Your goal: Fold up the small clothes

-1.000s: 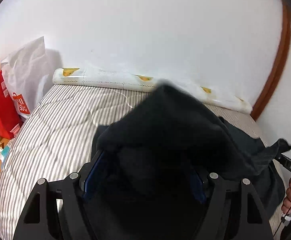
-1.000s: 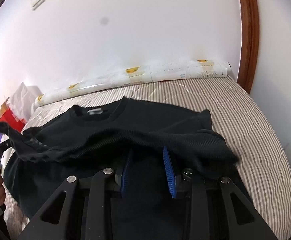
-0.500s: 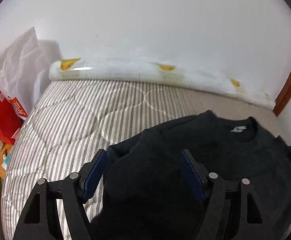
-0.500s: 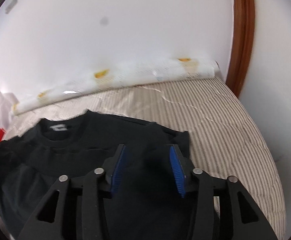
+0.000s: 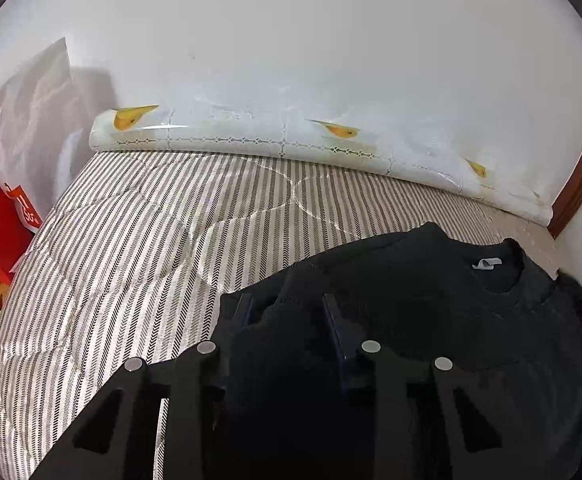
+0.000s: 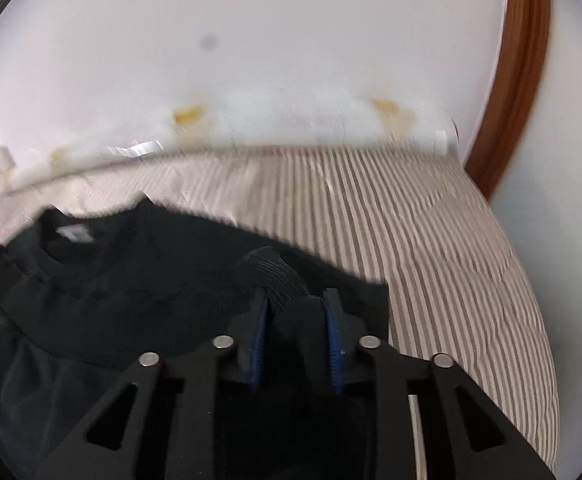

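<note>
A black sweater (image 5: 431, 304) lies on the striped bed, its collar with a white label (image 5: 487, 264) facing the wall. It also shows in the right wrist view (image 6: 139, 280). My left gripper (image 5: 287, 312) sits at the sweater's left edge with its jaws partly closed around a bunch of black fabric. My right gripper (image 6: 297, 312) is at the sweater's right edge, jaws narrowed on a ribbed roll of the sweater's fabric (image 6: 279, 272). The right wrist view is motion-blurred.
The striped mattress (image 5: 151, 248) runs to a white wall with a rolled patterned sheet (image 5: 291, 144) along it. Red and white bags (image 5: 7, 184) stand at the left edge. A brown wooden frame (image 6: 519, 80) rises at the right.
Both grippers came down and forward with the sweater, which now lies flatter on the bed. Their jaws opened wide half a second ago and have since narrowed on fabric at the sweater's two edges.
</note>
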Tool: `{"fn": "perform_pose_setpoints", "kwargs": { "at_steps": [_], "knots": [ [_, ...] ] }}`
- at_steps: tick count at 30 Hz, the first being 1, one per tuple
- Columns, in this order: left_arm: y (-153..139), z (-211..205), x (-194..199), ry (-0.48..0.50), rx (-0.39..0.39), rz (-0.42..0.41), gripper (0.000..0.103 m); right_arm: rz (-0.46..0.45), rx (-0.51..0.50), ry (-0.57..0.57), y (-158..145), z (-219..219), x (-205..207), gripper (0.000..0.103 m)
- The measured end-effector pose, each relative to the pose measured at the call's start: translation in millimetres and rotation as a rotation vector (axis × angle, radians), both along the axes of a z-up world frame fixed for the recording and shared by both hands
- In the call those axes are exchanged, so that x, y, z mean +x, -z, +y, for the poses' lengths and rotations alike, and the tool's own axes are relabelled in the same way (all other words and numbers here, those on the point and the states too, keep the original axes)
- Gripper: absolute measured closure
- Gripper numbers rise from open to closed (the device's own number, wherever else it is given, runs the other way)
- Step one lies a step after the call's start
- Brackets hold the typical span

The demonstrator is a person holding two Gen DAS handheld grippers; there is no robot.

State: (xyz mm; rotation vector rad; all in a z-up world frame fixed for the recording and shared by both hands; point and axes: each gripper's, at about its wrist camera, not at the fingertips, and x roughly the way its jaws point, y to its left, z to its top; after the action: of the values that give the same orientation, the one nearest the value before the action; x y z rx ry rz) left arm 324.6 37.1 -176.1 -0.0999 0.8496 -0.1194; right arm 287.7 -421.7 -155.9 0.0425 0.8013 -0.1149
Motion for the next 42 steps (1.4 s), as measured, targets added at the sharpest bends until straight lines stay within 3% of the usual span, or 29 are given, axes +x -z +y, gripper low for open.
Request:
{"fn": "perform_pose_setpoints", "kwargs": {
  "at_steps": [2,6,11,14,16,17,20,23,27,37,42],
  "knots": [
    [0,1,1,-0.001,-0.002,0.005,0.072,-0.067,0.017,0.009,-8,-5,-5,0.079],
    [1,1,1,-0.006,0.002,0.007,0.069,0.056,0.016,0.059,19,-11,13,0.078],
    [0,2,0,-0.012,0.005,0.016,0.060,0.062,0.015,0.066,15,-12,10,0.072],
    [-3,7,-2,-0.015,-0.012,0.027,0.058,0.038,0.012,0.083,2,-8,1,0.069],
    [-6,12,-5,-0.023,-0.030,0.043,0.049,0.017,0.008,0.090,-11,-3,-7,0.068],
    [-8,15,-7,-0.031,-0.032,0.042,0.039,0.006,0.003,0.086,-20,2,-10,0.068],
    [-20,26,-23,-0.039,-0.049,0.018,0.036,-0.032,0.005,0.045,-44,25,-22,0.064],
    [-29,39,-39,-0.044,-0.061,0.014,0.032,-0.064,0.030,-0.023,-63,63,-35,0.054],
    [-40,60,-70,-0.088,0.008,0.012,0.032,-0.069,0.050,-0.142,-72,129,-50,0.051],
    [-41,123,-138,-0.149,0.026,0.040,0.032,-0.008,0.070,-0.376,-61,301,-99,0.048],
    [-41,145,-167,-0.169,0.019,0.031,0.032,-0.009,0.022,-0.492,-53,365,-141,0.048]
  ]
}}
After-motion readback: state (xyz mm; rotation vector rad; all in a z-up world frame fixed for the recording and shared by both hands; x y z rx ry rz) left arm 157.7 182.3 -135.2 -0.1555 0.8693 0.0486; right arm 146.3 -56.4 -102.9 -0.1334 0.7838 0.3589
